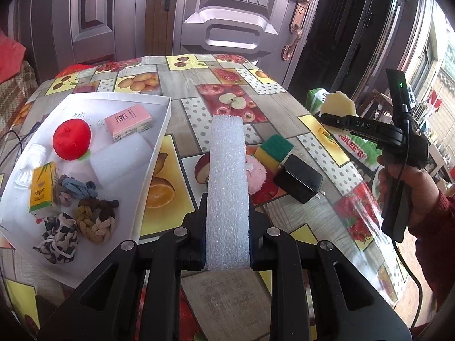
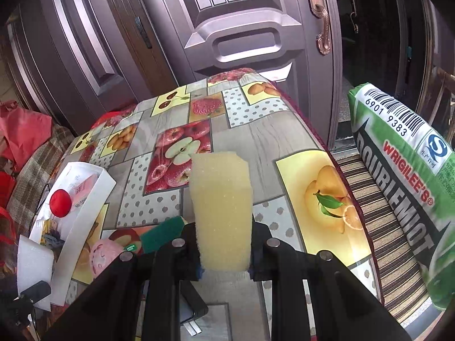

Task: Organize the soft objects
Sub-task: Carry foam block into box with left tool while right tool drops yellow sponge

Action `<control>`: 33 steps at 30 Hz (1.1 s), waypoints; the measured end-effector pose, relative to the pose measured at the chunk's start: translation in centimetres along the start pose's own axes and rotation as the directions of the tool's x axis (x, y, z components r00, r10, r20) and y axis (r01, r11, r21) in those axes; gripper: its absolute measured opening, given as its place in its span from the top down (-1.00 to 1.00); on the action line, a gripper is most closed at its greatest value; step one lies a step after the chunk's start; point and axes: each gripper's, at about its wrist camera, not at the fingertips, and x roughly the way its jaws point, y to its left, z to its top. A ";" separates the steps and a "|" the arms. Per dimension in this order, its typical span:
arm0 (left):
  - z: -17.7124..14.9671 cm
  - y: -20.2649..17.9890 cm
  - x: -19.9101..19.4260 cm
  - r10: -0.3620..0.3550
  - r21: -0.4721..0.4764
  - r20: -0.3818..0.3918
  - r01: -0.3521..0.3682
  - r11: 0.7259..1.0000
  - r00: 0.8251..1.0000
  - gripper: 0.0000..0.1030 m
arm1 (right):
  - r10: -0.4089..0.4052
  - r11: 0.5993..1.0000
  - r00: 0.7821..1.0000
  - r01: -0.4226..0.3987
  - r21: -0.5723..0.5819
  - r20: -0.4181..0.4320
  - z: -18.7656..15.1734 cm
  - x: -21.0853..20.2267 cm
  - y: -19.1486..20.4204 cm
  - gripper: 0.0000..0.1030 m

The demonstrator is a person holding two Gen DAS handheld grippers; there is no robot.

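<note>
The far half of the tablecloth [image 1: 176, 91] lies bare (near side crowded by white tray [image 1: 159, 147], black charger [image 1: 298, 182]).

On the green cushion [image 2: 403, 187] at the right of the scene, the number "6901 9383" is read beneath a barcode, with "WRIGILEE'S" in red letters and "DOUBLEMIOT" in large white letters below it; the last reading is uncertain. A round blue emblem is noted beside the barcode, its small characters illegible. The letters "DAS" are read on the black finger of the right gripper [image 1: 335, 118]. Characters are printed on the pink tissue pack [image 1: 128, 122] and the yellow tissue pack [image 1: 42, 188] in the white tray [image 1: 159, 142], but cannot be read.
</note>
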 end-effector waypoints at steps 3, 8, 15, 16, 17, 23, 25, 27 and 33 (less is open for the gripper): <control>0.0 -0.2 -0.8 -0.002 0.006 0.018 0.002 1.000 1.000 0.63 | 0.038 0.999 0.998 -0.037 -0.010 0.042 0.2 -2.3 1.4 0.60; 0.1 -0.4 -2.3 0.000 0.016 0.052 -0.001 1.000 0.999 0.63 | 0.106 0.994 0.989 -0.102 -0.045 0.104 0.3 -5.4 3.8 0.60; 0.3 -0.3 -5.2 0.001 0.012 0.117 -0.002 1.000 0.993 0.63 | 0.184 0.981 0.969 -0.172 -0.089 0.163 0.4 -8.9 6.1 0.61; 0.4 -0.2 -5.6 0.001 0.009 0.128 -0.002 1.000 0.992 0.63 | 0.193 0.979 0.967 -0.179 -0.095 0.169 0.4 -9.3 6.3 0.61; 0.5 -0.1 -6.1 0.001 0.005 0.140 -0.001 1.000 0.990 0.63 | 0.200 0.978 0.964 -0.185 -0.101 0.173 0.4 -9.6 6.6 0.61; 1.0 1.1 -9.1 0.019 -0.032 0.208 -0.012 0.999 0.978 0.63 | 0.242 0.966 0.949 -0.216 -0.142 0.201 0.5 -11.6 8.2 0.61; 0.8 1.5 -10.0 0.034 -0.043 0.225 -0.025 0.999 0.974 0.63 | 0.258 0.961 0.944 -0.229 -0.154 0.207 0.4 -12.0 8.8 0.61; 0.7 1.9 -10.7 0.049 -0.054 0.239 -0.037 0.998 0.970 0.63 | 0.273 0.956 0.939 -0.241 -0.166 0.210 0.4 -12.3 9.3 0.61; 0.2 3.2 -12.9 0.092 -0.081 0.275 -0.072 0.994 0.957 0.62 | 0.318 0.940 0.924 -0.277 -0.200 0.211 0.2 -12.8 11.2 0.61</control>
